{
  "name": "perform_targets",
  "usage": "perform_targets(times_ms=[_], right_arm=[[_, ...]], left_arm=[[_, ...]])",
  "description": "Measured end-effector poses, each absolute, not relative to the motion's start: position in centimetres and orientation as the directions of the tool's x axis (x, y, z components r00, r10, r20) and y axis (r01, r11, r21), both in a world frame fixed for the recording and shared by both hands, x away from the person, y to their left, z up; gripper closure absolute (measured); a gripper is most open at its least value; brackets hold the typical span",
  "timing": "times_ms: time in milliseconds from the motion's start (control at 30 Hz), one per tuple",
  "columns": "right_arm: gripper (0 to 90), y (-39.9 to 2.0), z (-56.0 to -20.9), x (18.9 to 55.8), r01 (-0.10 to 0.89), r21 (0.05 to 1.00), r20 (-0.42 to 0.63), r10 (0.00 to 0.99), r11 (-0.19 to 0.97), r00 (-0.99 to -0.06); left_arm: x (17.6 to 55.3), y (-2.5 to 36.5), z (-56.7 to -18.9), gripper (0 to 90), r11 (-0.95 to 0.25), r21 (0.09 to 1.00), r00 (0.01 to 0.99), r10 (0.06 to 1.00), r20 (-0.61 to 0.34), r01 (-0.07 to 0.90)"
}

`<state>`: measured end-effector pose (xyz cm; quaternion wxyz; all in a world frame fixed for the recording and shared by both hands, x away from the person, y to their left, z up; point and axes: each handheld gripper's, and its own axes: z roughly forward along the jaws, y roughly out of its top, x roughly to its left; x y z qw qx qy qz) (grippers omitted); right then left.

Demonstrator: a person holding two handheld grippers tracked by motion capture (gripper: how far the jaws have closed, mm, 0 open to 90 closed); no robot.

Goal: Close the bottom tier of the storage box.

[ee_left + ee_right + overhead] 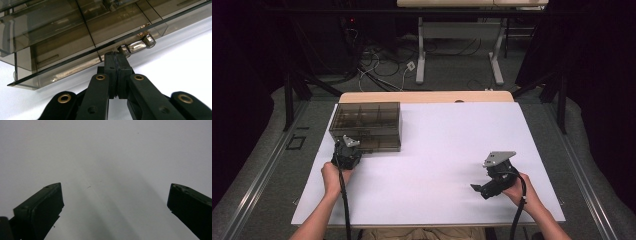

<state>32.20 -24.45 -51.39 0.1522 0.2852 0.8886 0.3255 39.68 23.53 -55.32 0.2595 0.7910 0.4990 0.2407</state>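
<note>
Fingers [117,65] pinched beside smoky translucent plastic box [367,125] handle [136,46].

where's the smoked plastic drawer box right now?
High view: the drawer box sits at the far left of the white table, with the left gripper shut at its front, by the drawer handle.

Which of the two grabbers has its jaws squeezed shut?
The left gripper, at the smoky plastic drawer box; its jaws press together by the drawer handle. The right gripper gapes wide.

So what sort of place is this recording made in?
Probably a lab or recording workspace: a white-topped table, loose cables on the floor behind, dark curtains at the sides.
</note>
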Motion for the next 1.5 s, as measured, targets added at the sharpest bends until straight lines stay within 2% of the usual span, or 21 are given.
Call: perform_targets(times_ms=[567,1300,1500], right_arm=[[0.0,-24.4,-51.4,32.2,0.403,0.668,-0.086,0.603,0.625,-0.793],[0.0,-24.4,-51.4,32.2,0.408,0.669,-0.081,0.606,0.622,-0.791],[0.0,-24.5,-51.4,32.3,0.409,0.665,-0.075,0.601,0.624,-0.796]], left_arm=[[40.8,23.2,-55.9,90.0,-0.383,0.678,0.366,0.913,0.177,0.628],[41.6,23.4,-56.2,90.0,-0.368,0.677,0.365,0.918,0.155,0.638],[41.7,23.7,-56.0,87.1,-0.367,0.669,0.372,0.917,0.143,0.647]])
